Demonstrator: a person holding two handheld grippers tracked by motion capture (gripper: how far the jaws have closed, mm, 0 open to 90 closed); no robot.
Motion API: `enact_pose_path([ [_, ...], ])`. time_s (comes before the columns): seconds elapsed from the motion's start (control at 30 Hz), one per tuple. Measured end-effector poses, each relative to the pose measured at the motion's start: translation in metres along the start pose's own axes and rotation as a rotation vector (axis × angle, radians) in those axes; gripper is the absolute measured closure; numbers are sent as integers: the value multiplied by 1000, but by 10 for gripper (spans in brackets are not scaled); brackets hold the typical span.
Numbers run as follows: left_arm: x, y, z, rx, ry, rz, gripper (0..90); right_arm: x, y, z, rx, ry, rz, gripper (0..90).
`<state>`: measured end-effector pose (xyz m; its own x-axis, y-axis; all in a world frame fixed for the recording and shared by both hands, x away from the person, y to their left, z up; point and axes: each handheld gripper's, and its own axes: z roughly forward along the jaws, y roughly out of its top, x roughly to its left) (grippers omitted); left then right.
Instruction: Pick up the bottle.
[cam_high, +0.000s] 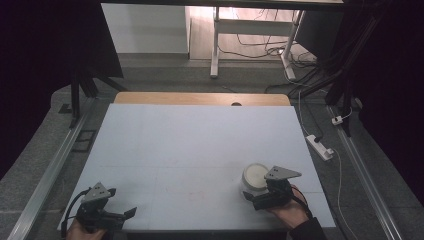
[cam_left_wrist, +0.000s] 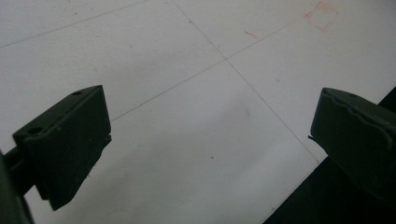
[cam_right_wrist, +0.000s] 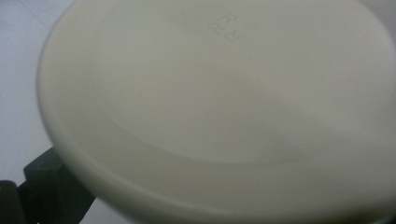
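Pale blue-white board covers the table (cam_high: 200, 145), with a strip of bare wood along its far edge and dark floor, cables and desk legs beyond.

Near the front right corner stands a round white tub (cam_high: 255, 179) with its lid on, upright, well in from the right edge. The right gripper (cam_high: 257, 196) comes at it from the front edge side, low and level, and touches its near side. In the right gripper view the lid (cam_right_wrist: 219, 93) sits very close, and one black jaw shows below its left rim; the other is hidden, so I cannot tell whether the jaws are spread or pressing on the tub's wall. The low, sideways approach suits a grasp around the body, not the lid.

Being round, the tub has no long axis across the table; its axis runs straight up, lid facing the ceiling.

The left gripper (cam_high: 127, 214) waits at the front left corner, out of the way, its jaws wide apart over bare board in the left gripper view (cam_left_wrist: 210, 140) and gripping nothing.
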<state>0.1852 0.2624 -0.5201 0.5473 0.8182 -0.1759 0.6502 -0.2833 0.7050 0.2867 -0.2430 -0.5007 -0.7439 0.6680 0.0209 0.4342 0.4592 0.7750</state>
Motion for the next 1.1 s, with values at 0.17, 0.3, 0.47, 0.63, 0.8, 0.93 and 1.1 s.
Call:
enact_pose_path([
  [0.17, 0, 0, 0, 0, -2, 3, 0, -1, 0, 1, -6, -5, 18, 0],
  [0.3, 0, 0, 0, 1, -2, 3, 0, -1, 1, 0, -18, -2, 24, 50],
  [0.47, -1, 0, 0, 3, -2, 7, 0, 2, 2, -1, -19, -26, -5, 62],
  [0.63, -1, 0, 0, 4, -4, 12, 0, 2, 2, -2, -24, -30, -11, 64],
  [0.8, -1, 0, 0, 5, -3, 11, 0, 3, 2, -2, -27, -37, -19, 67],
  [0.93, -1, 0, 0, 5, -4, 12, 0, 3, 2, -2, -31, -41, -27, 69],
  [1.1, -1, 0, 0, 4, -3, 12, 0, 5, 4, -4, -44, -34, -43, 69],
])
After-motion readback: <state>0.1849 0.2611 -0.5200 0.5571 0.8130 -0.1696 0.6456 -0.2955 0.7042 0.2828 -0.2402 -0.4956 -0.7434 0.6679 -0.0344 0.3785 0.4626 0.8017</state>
